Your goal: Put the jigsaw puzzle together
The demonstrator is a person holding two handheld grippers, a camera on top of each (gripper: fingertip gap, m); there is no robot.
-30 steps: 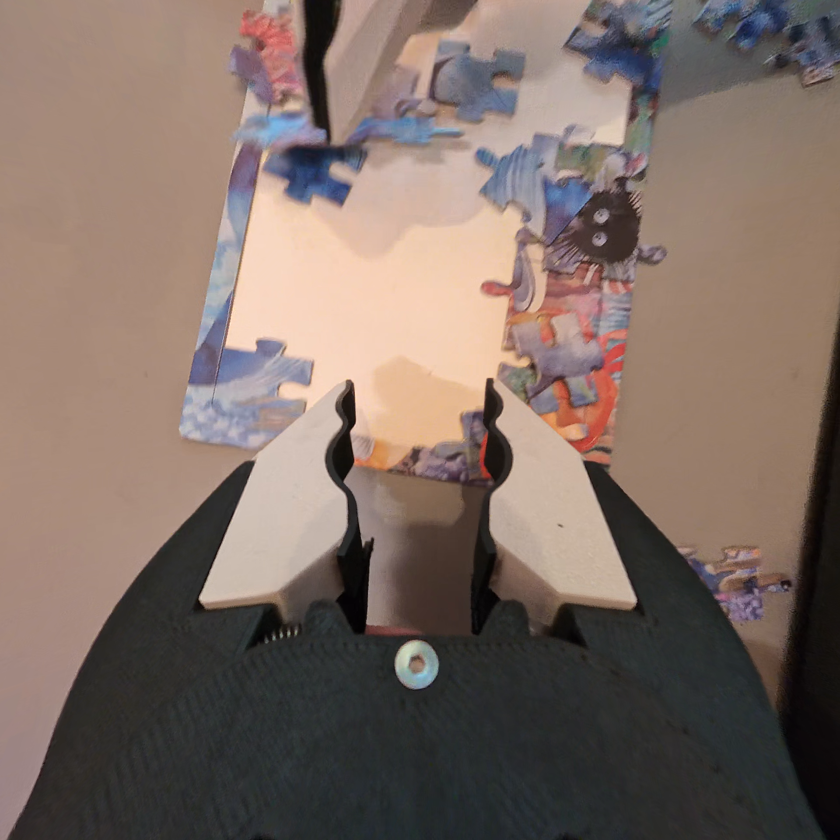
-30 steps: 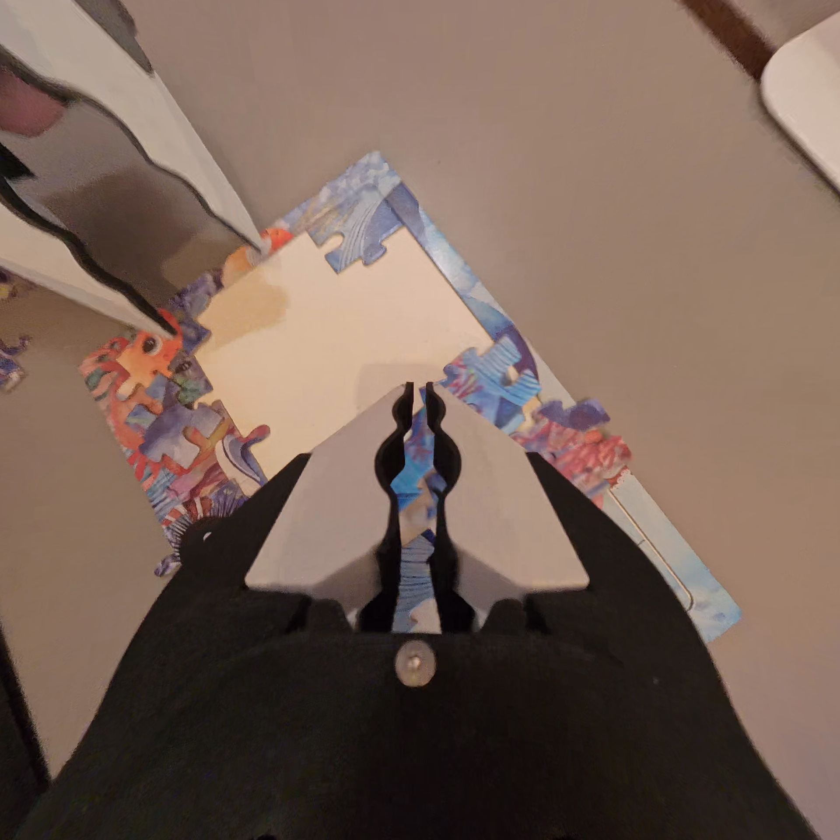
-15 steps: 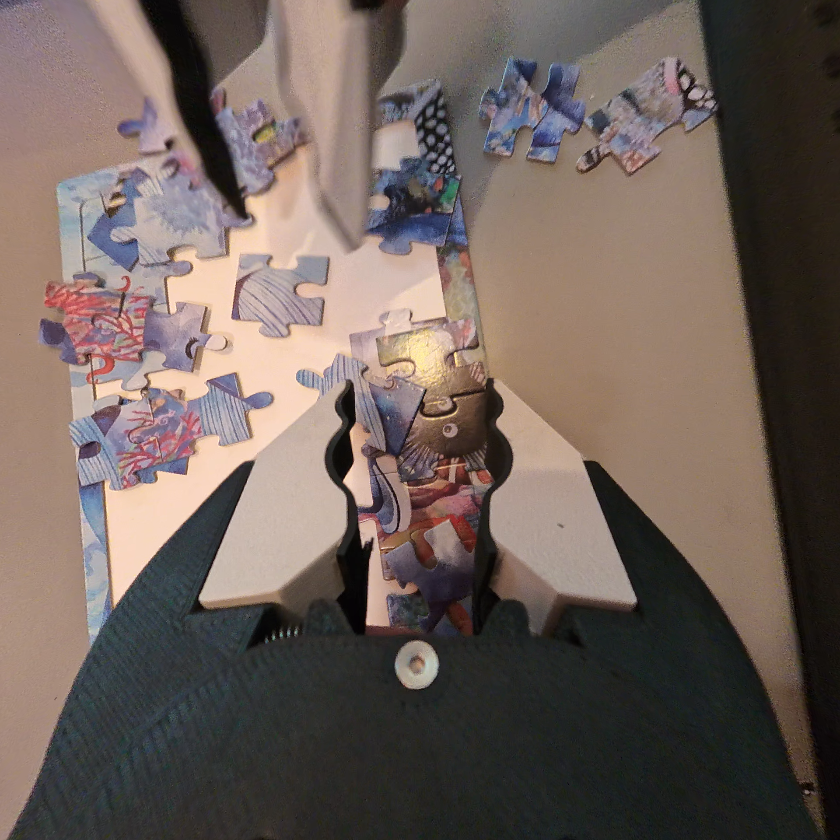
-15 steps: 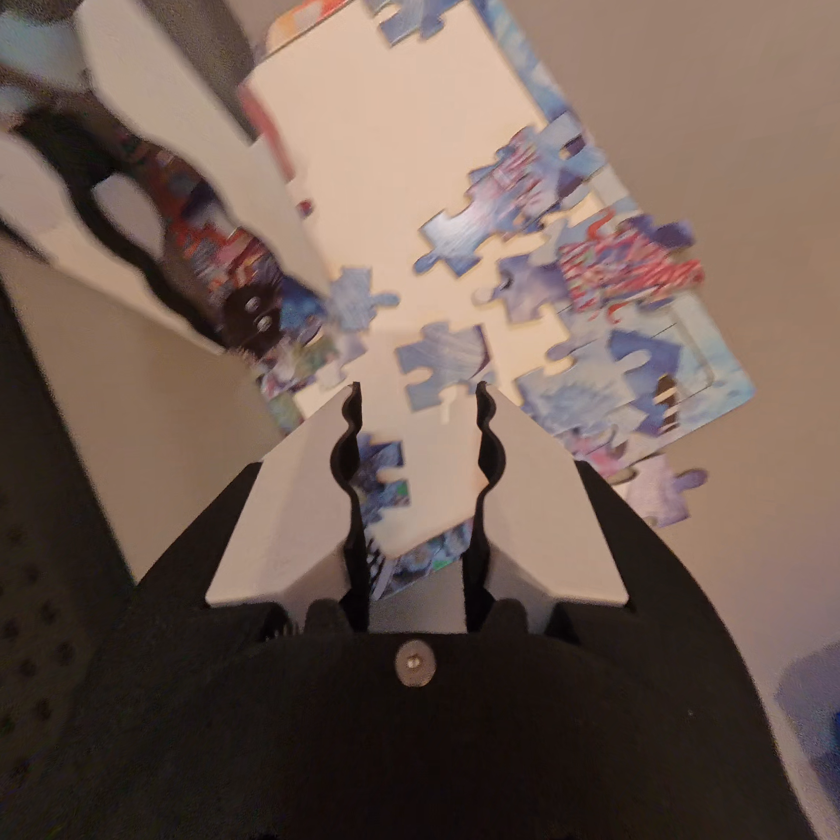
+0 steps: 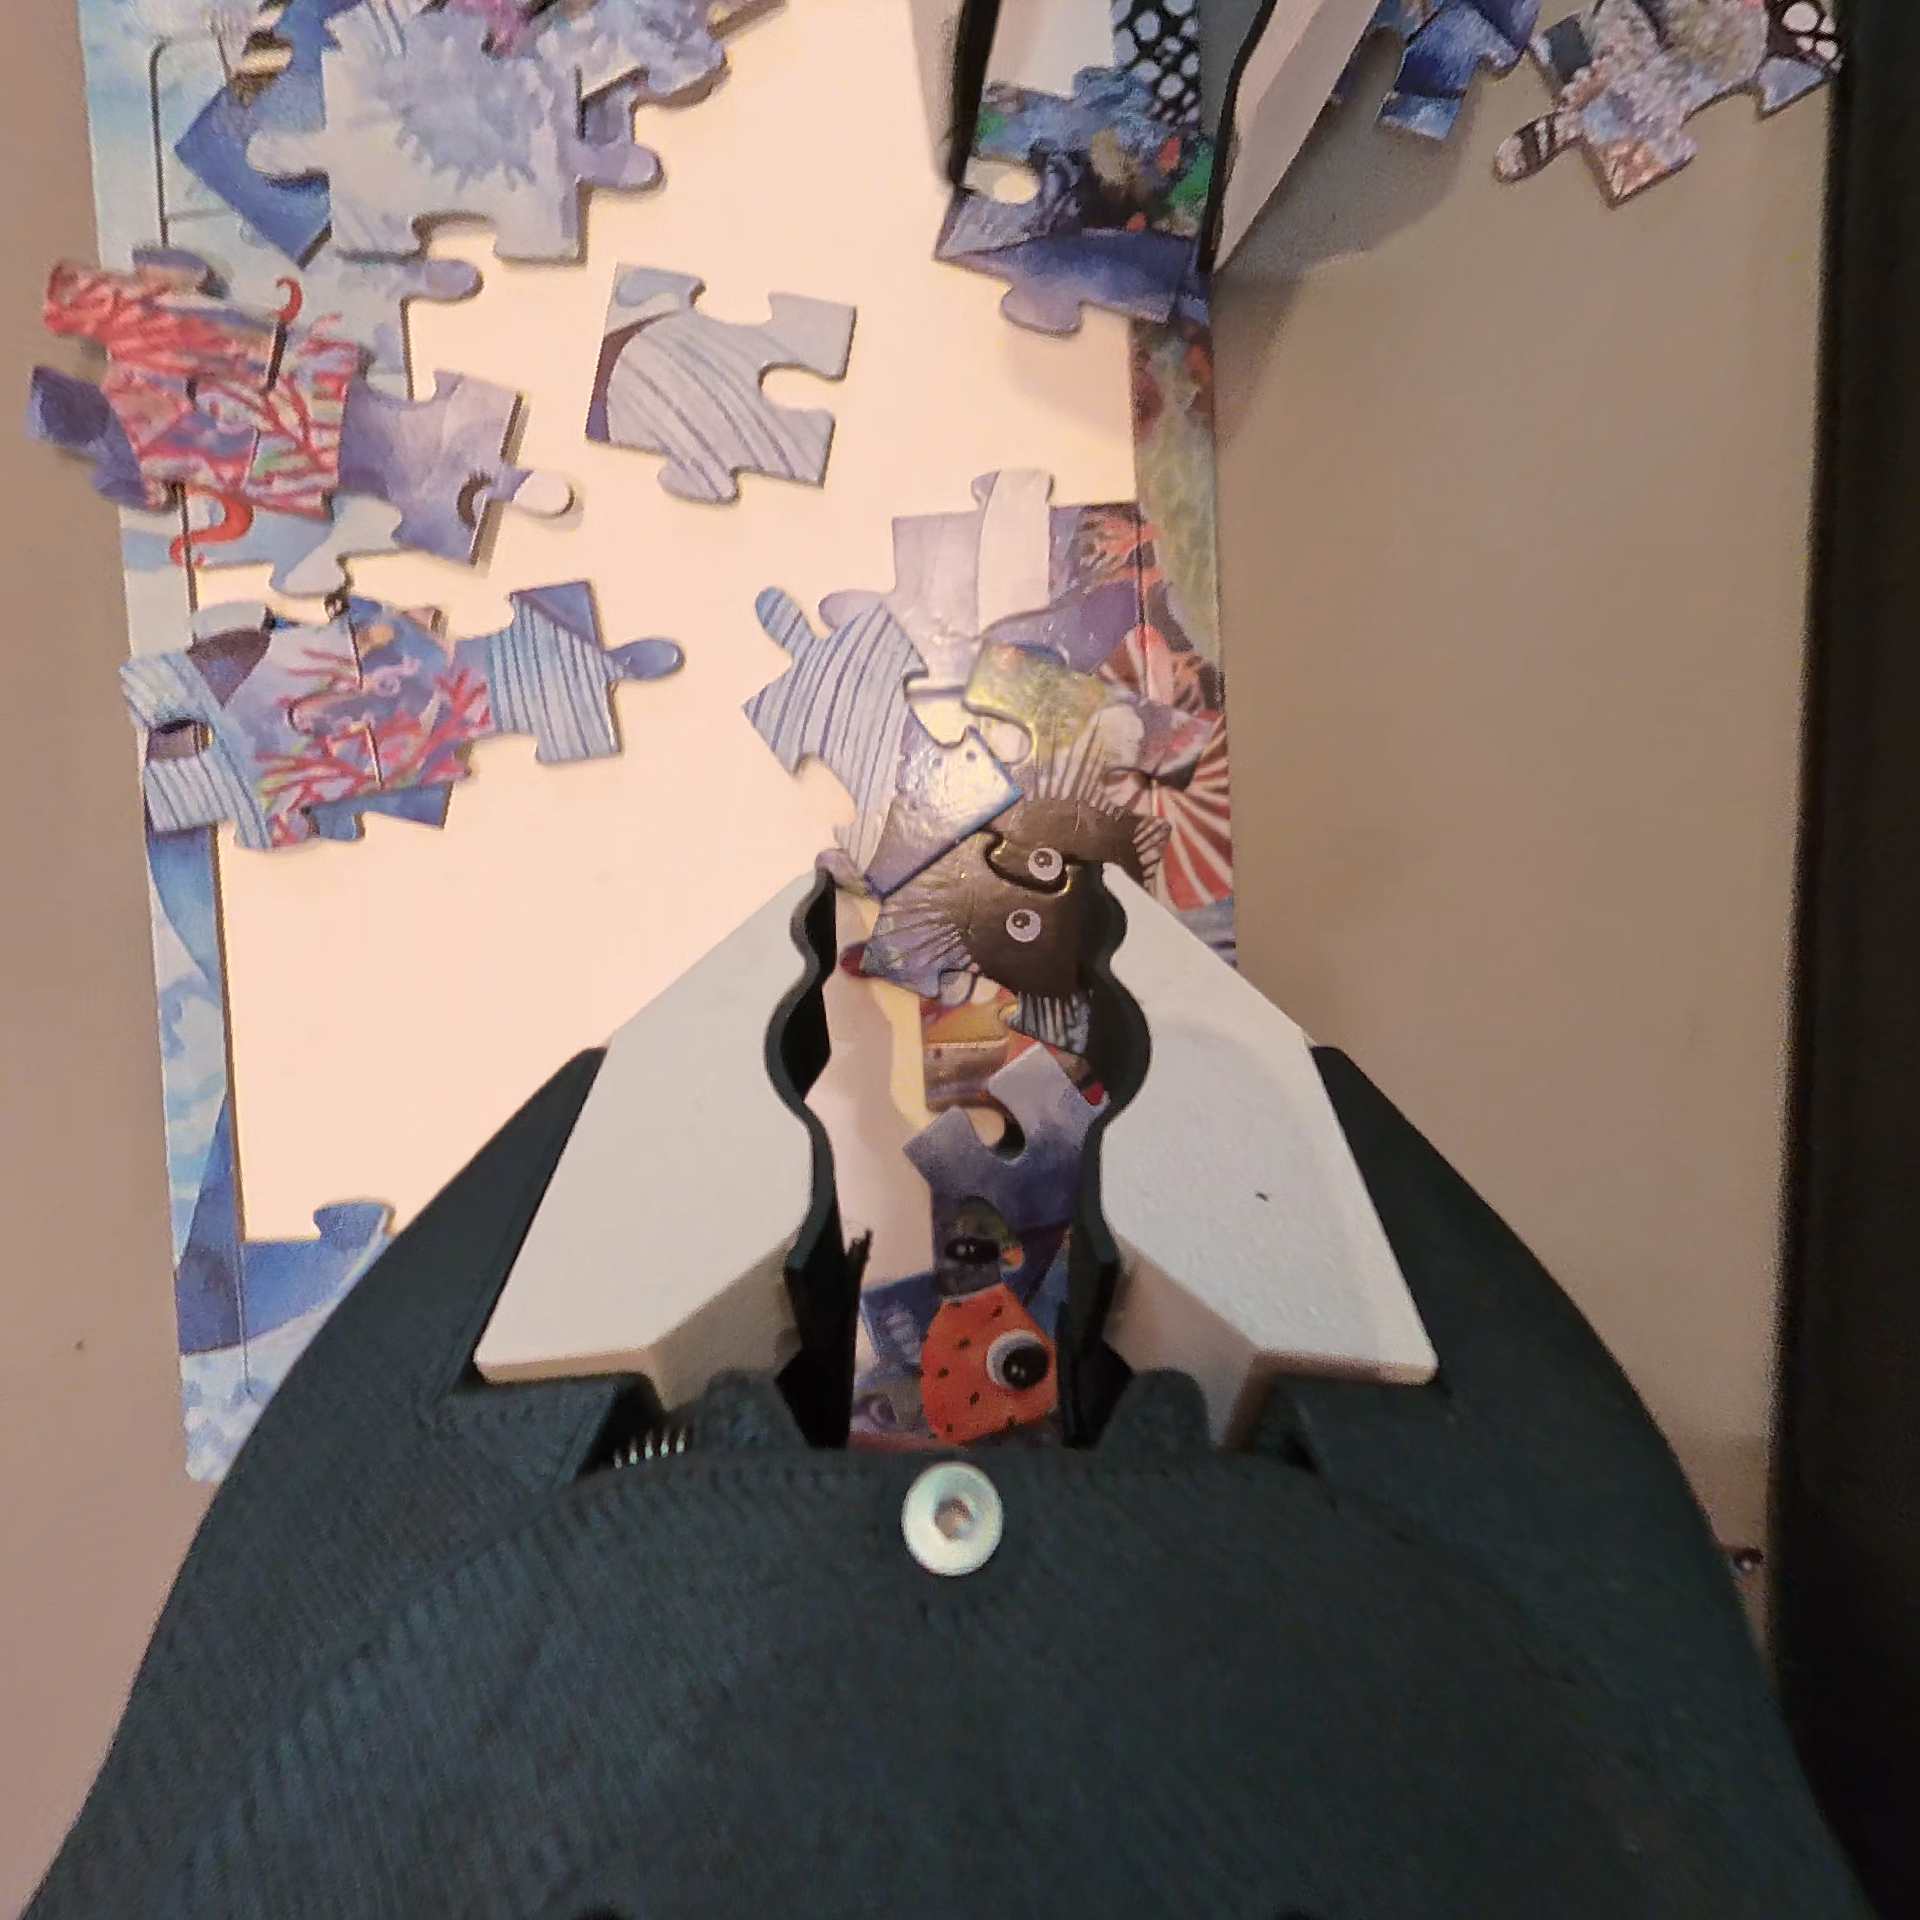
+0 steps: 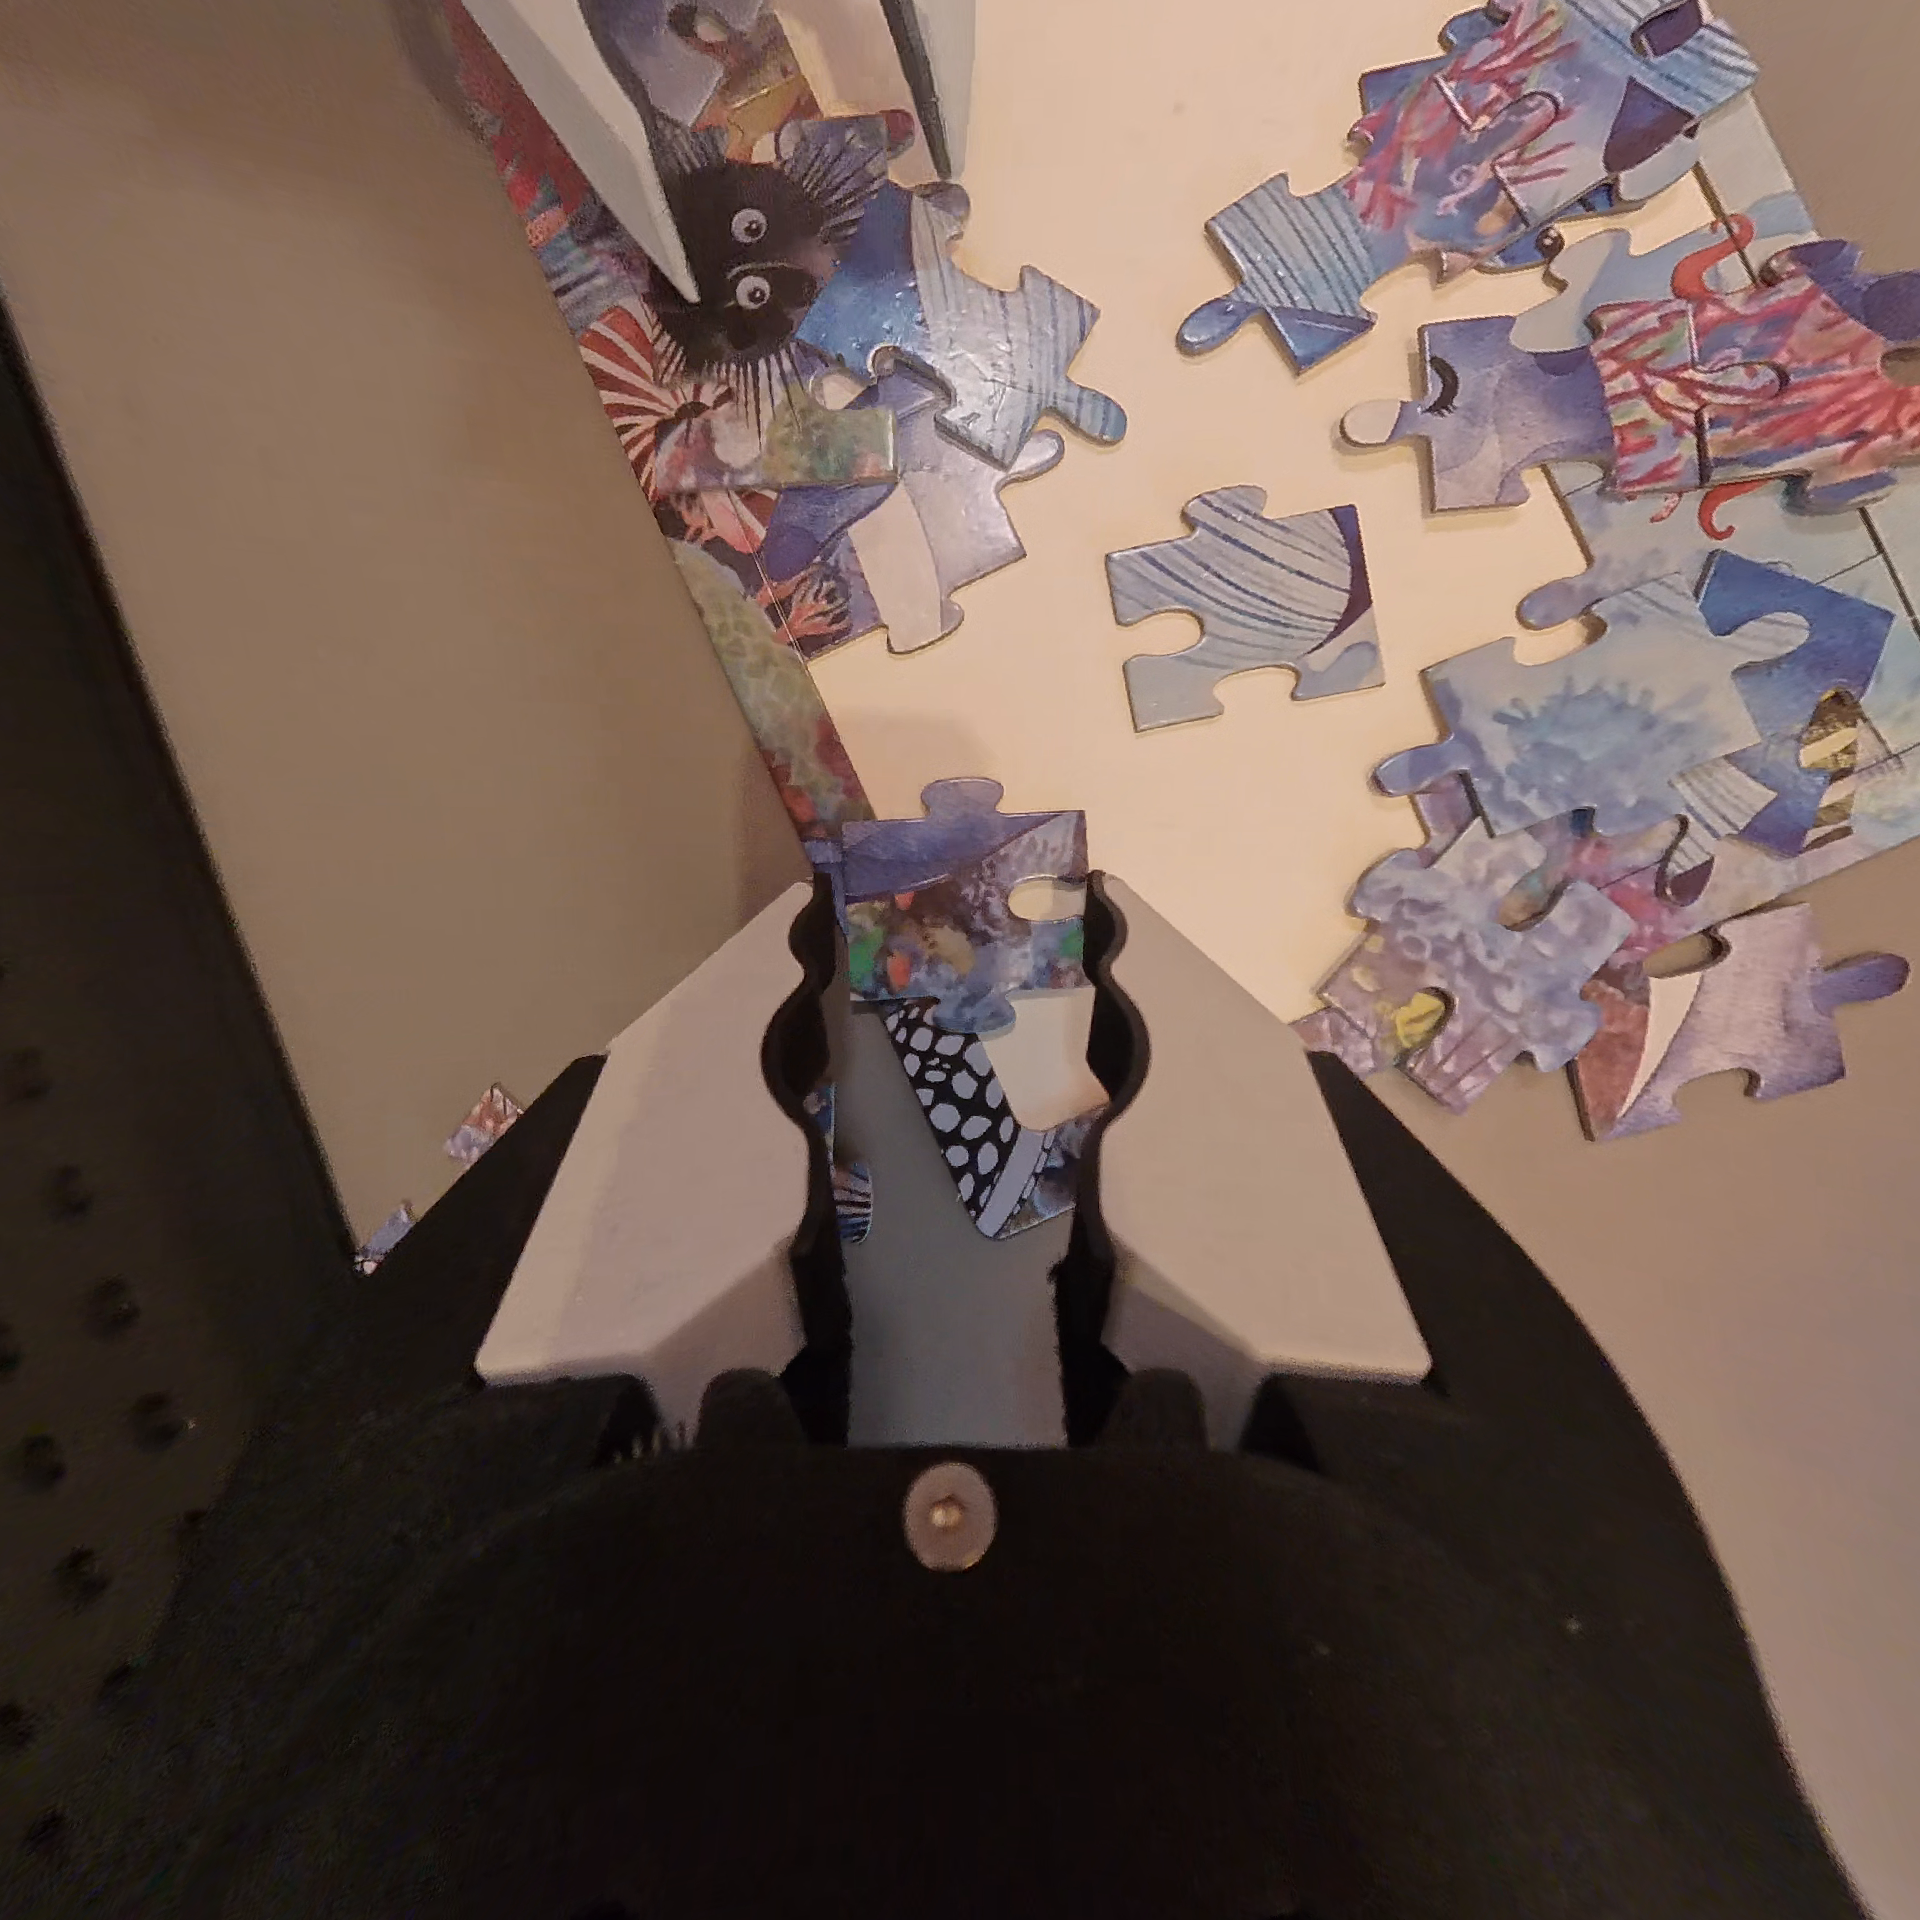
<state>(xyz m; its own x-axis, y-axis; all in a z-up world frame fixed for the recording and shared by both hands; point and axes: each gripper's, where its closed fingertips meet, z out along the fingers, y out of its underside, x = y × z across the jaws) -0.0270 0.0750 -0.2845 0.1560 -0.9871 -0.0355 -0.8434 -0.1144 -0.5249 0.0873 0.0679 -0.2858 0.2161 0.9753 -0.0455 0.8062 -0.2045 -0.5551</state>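
My right claw [image 6: 961, 894] hangs over the near corner of the puzzle tray [image 6: 1226, 187], jaws parted wide enough to straddle the blue reef piece [image 6: 961, 914] lying flat between the tips; whether they touch its edges I cannot tell. That piece sits dead ahead, against the tray's border, its knob pointing away from me. My left claw [image 5: 966, 894] hovers parted and empty above the black sea-urchin piece [image 5: 1023, 914], well apart on the same border. Right is nearer, I judge.
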